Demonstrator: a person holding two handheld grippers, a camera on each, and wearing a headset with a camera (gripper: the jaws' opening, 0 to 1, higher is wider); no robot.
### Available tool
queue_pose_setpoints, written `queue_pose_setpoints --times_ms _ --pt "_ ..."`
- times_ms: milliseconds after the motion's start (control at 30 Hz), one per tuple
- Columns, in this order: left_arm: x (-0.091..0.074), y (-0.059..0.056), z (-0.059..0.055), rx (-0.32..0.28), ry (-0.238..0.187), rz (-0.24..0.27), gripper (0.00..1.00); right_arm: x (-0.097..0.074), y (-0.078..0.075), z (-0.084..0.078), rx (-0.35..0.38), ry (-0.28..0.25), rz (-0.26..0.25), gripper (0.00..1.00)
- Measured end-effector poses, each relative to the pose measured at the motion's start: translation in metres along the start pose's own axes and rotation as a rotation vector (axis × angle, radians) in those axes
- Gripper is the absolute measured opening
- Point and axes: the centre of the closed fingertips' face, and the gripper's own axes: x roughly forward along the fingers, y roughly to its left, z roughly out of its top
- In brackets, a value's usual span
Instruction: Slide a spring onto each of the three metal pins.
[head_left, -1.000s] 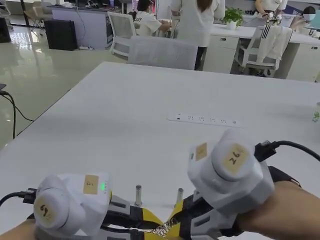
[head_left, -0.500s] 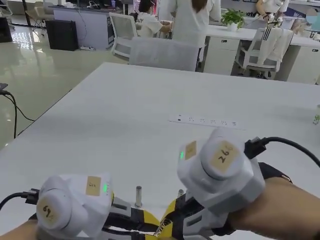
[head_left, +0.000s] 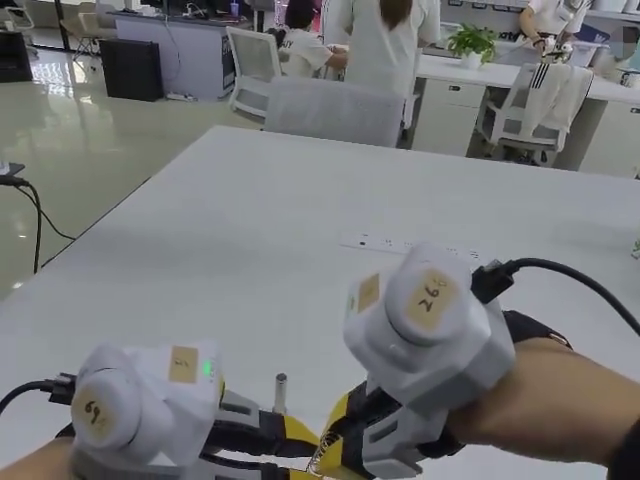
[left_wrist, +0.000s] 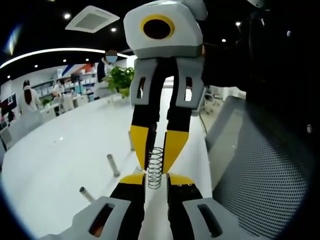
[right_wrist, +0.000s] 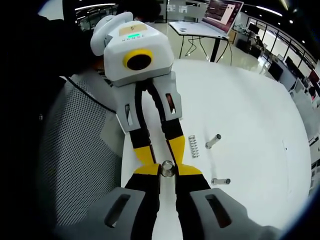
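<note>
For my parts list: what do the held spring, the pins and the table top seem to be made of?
The held spring: probably steel wire, thin grey coils with glints. The pins: metal, likely steel, smooth silvery cylinders with sheen. The table top: white, smooth, little shine, perhaps laminate; cannot tell surely.

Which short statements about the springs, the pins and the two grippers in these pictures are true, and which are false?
1. One coiled metal spring is gripped by both the left gripper and the right gripper. True.
2. A second coiled metal spring lies on the white table. True.
3. The upright silver metal pin already carries a spring. False: it is bare.
4. The right gripper's jaws stand wide open. False: they close on the spring.
</note>
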Motion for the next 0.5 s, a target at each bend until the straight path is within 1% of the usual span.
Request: queue_pose_setpoints --times_ms 267,500 --pt "-0.007 0.005 -0.004 -0.034 -0.017 0.032 0.18 -0.004 -0.011 0.001 -0.003 0.01 -0.012 0.08" --pt "-0.015 0.009 -0.012 -0.069 -0.021 0.068 0.29 -0.008 -0.02 0.004 -0.006 0.008 -0.026 0.08"
